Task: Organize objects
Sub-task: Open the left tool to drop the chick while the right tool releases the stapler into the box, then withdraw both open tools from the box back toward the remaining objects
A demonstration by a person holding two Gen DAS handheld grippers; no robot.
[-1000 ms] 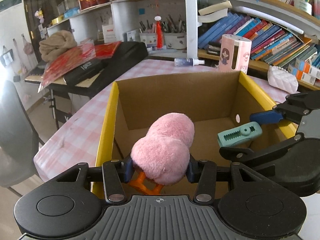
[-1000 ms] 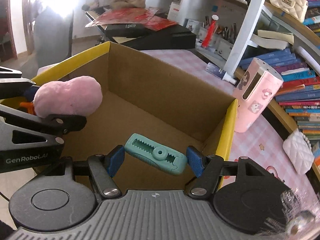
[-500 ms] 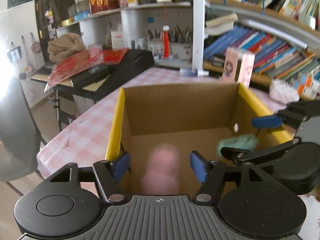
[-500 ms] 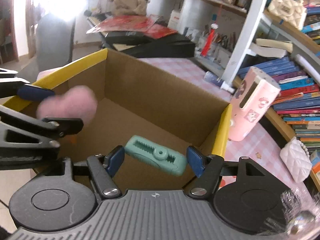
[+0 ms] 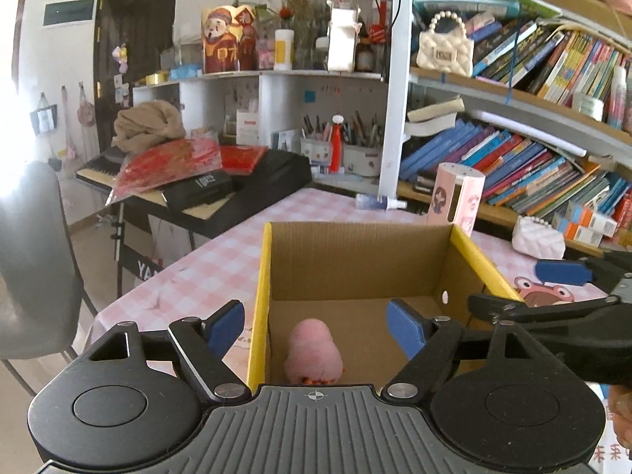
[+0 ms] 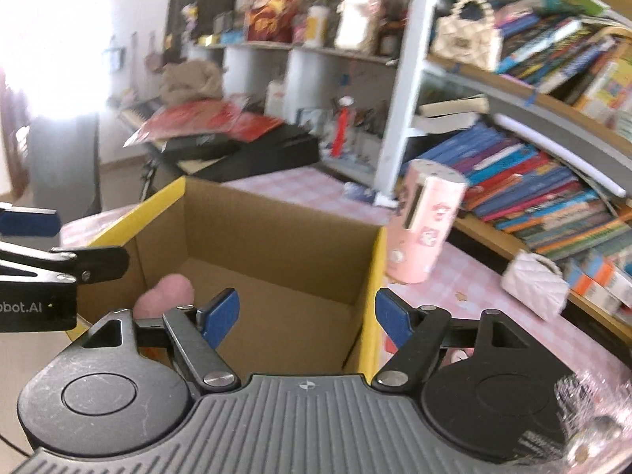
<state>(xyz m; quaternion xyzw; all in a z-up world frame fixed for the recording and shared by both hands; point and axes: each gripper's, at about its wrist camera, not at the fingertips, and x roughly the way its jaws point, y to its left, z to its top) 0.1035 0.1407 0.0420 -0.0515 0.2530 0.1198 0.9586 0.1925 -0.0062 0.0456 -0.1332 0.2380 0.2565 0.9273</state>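
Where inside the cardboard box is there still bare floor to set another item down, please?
In the yellow-rimmed cardboard box, the floor behind the fluffy pink plush toy, toward the far wall, is bare. The near left corner, where the plush sits, is taken. The left gripper and right gripper are both opening, nothing between them.

Lived-in home study or hobby room. Long wooden bookshelves [image 5: 513, 166] along the far side, crammed with leaning, colourful books. White cubby shelving [image 5: 260, 94] beyond the desk's far edge holds pen cups [image 5: 355, 150], a bottle and a festive figure poster [image 5: 229, 39]. Quilted pearl-handled handbag [image 5: 446, 49] sits on an upper shelf; a white quilted purse [image 5: 539, 239] lies near the desk's right edge. Desk [image 5: 221, 260] wears a pink-and-white checked cloth. Electronic keyboard [image 5: 237, 181] on a stand off the desk's left edge, piled with red paper packets [image 5: 170, 162] and a bundled tan cloth [image 5: 148, 124]. Grey chair [image 5: 31, 260] at far left. Domestic clutter throughout.
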